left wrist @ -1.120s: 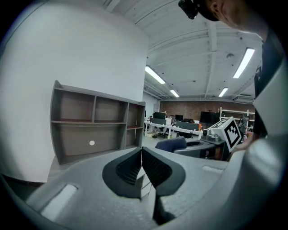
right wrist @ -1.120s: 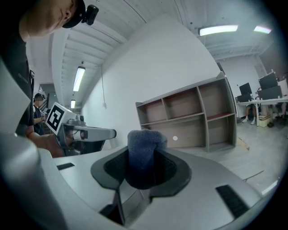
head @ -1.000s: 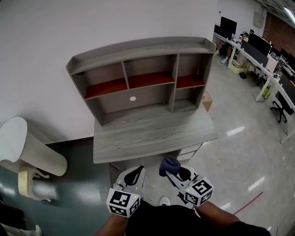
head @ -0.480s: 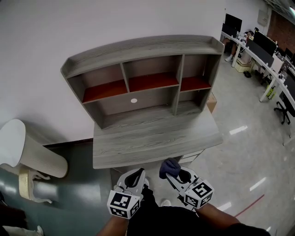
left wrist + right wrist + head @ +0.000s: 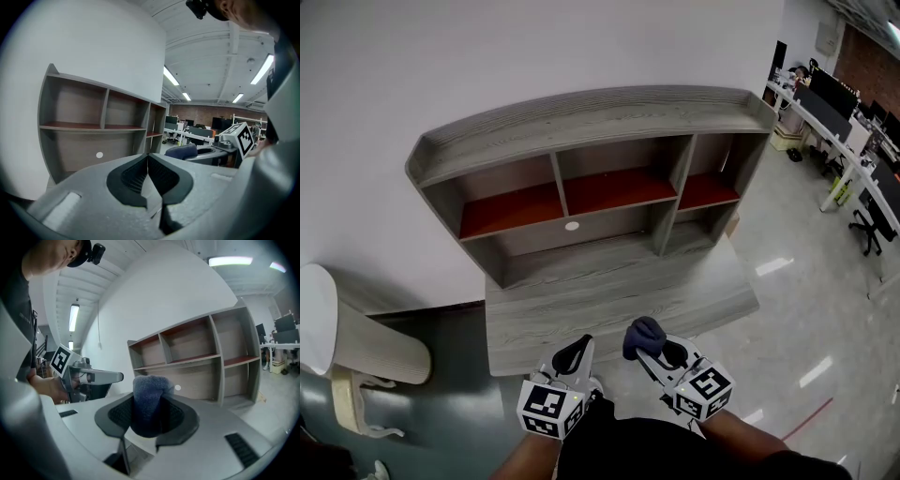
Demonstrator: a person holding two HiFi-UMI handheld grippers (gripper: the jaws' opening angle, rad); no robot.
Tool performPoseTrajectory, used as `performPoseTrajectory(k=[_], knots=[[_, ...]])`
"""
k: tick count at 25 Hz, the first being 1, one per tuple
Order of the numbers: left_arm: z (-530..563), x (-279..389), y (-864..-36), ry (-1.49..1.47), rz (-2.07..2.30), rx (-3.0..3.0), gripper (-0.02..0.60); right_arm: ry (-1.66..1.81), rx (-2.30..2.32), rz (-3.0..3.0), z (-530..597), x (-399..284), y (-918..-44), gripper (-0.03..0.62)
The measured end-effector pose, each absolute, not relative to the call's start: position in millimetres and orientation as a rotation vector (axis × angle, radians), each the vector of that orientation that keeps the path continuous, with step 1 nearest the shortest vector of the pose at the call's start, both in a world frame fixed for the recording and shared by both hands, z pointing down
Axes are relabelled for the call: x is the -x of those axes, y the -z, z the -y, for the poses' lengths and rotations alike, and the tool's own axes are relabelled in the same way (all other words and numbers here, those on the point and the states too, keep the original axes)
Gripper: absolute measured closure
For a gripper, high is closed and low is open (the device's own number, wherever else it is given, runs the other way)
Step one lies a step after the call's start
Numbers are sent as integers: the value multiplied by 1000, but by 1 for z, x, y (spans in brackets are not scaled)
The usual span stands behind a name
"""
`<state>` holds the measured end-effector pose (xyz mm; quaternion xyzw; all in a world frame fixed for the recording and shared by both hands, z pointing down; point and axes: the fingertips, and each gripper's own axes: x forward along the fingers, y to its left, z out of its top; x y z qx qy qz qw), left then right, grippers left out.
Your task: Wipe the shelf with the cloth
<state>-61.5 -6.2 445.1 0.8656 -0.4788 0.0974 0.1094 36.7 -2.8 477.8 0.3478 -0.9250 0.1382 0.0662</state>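
Cloth [image 5: 645, 335] gripped in right gripper [image 5: 641, 351] jaws, near shelf [image 5: 609, 120]; left gripper [image 5: 576, 352] clenched, empty.

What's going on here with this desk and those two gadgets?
A person faces a grey wooden shelf unit on a desk, a gripper in each hand. The right gripper is shut on a bunched dark blue cloth; the left gripper is shut, empty. Both hang short of the shelf, so wiping hasn't begun.
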Motion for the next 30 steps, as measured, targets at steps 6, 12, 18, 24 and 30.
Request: performPoseTrajectory(k=[6,12,18,24,30], knots=[[58,94,-441,-261,1365,-2572,571,-386,-1087,2766,57,-1,-469,456],[100,126,-442,-260,1323,-2595,571,-363,-1146,2741,102,28,-466,456],[136,144,-443,-250,1280,-2629,571,-355,-1196,2717,132,48,-464,456],[156,150,-446,-230,1283,-2618,572,-339,-1224,2704,155,46,-461,456],[168,145,-446,-230,1340,-2586,571,-303,-1175,2722,174,39,-458,456]])
